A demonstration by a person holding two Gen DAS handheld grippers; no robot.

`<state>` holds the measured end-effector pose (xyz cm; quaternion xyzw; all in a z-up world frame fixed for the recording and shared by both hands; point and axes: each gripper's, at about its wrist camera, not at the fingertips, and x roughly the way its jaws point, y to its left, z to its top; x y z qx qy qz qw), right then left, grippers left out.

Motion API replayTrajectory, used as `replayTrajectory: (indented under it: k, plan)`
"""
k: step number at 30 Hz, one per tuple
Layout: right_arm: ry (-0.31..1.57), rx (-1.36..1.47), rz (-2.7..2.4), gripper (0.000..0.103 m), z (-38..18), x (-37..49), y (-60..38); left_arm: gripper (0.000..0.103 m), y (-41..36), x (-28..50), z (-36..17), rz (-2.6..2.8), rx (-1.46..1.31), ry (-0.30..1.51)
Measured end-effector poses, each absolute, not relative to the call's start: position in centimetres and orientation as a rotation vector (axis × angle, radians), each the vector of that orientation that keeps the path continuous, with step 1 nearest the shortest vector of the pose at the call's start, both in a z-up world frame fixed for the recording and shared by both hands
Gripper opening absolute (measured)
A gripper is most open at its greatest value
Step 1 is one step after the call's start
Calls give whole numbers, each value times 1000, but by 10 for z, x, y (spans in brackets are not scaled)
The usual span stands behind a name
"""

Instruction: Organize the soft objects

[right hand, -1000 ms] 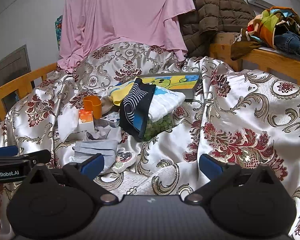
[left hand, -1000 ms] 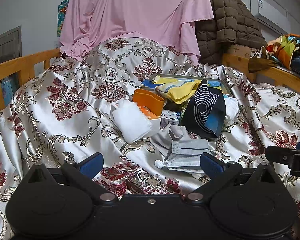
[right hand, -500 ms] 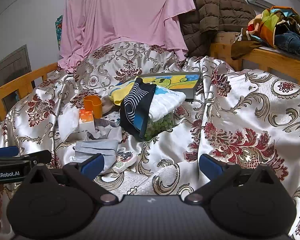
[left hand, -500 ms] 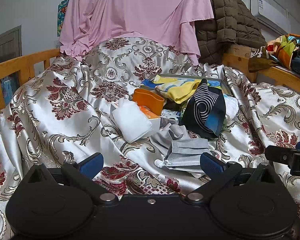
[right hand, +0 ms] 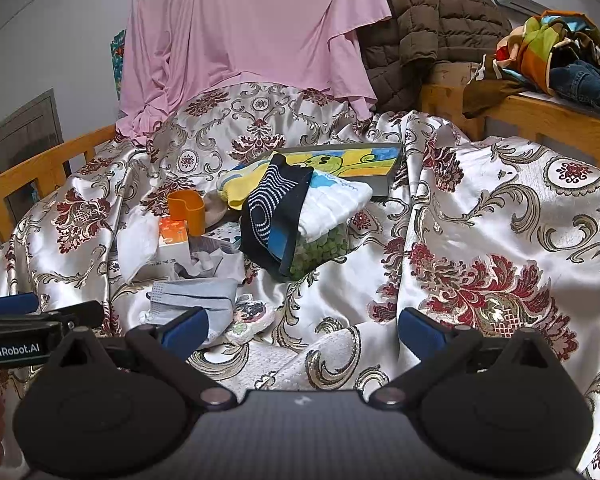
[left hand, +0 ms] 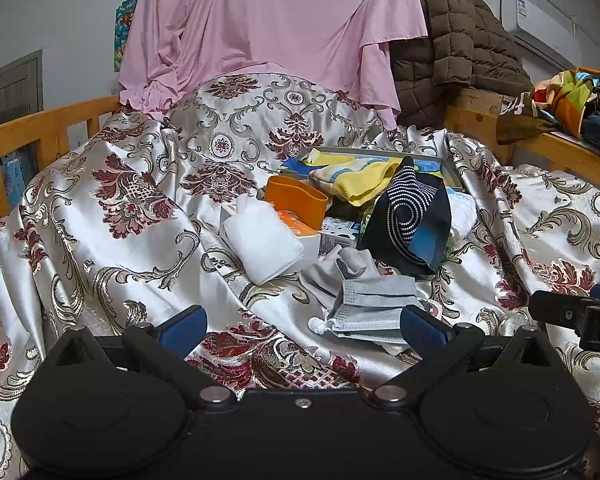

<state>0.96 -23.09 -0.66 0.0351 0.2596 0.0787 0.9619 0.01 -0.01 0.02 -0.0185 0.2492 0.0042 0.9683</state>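
My left gripper (left hand: 302, 326) and right gripper (right hand: 300, 326) hang spread and empty. Grey mask (left hand: 374, 306) lies nearest, below the dark sock (left hand: 410, 222); I risk pinching the slippery bedspread (left hand: 112, 240) too.

A heap of small items crowds the middle of the satin bedspread (left hand: 112, 216). A grey face mask (left hand: 374, 306) lies nearest, with a white folded cloth (left hand: 262, 240), an orange cup (left hand: 296, 200) and a black dotted sock (left hand: 412, 220) packed close behind it, touching or overlapping. Bare cloth lies open to the left of the heap and, in the right wrist view, broadly to its right (right hand: 500, 240), though raised folds there stand in the way. Wooden rails (left hand: 40, 132) bound both sides.
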Motion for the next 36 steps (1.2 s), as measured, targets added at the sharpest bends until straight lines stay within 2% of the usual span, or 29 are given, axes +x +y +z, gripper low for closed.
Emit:
replayTrajectory:
  k: [29,36]
  plan:
    - [548,70,172,103,-8,11,-228,102,3,-1,-7,6,-28,510]
    - [549,-83,286,103,-10,24,-216,102,-5,20,-15,-51,17,559]
